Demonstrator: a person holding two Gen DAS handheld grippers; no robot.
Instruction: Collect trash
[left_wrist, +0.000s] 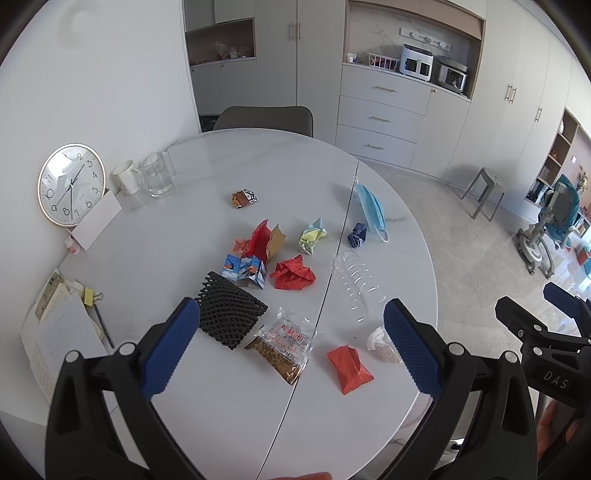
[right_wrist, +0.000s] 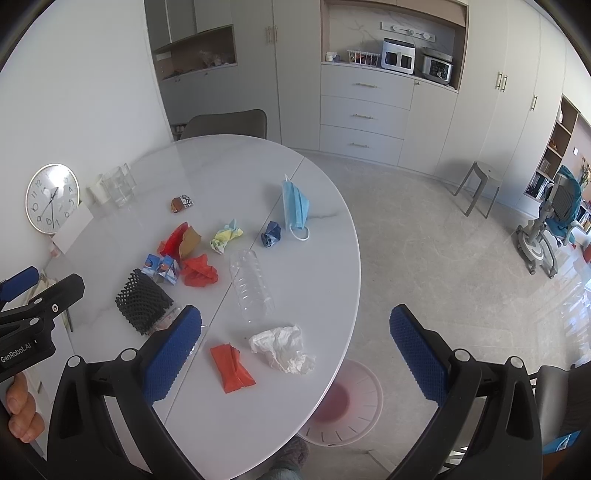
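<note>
Trash lies scattered on a round white table (left_wrist: 229, 155): a black foam net (left_wrist: 229, 314), a clear snack bag (left_wrist: 284, 345), a red wrapper (left_wrist: 349, 367), a white crumpled tissue (right_wrist: 282, 349), a clear plastic bottle (right_wrist: 251, 288), red crumpled paper (left_wrist: 293, 275), a blue carton (left_wrist: 245, 271), a blue face mask (right_wrist: 295, 206). My left gripper (left_wrist: 291, 345) is open above the snack bag. My right gripper (right_wrist: 295, 347) is open above the tissue. A white bin (right_wrist: 345, 402) stands on the floor under the table's edge.
A clock (left_wrist: 72, 184), a mug (left_wrist: 127, 176) and a glass jug (left_wrist: 157, 173) stand at the table's left. Papers and a binder clip (left_wrist: 92, 295) lie at the near left. A chair (left_wrist: 264, 116) is behind the table; a stool (left_wrist: 484, 192) stands on the floor.
</note>
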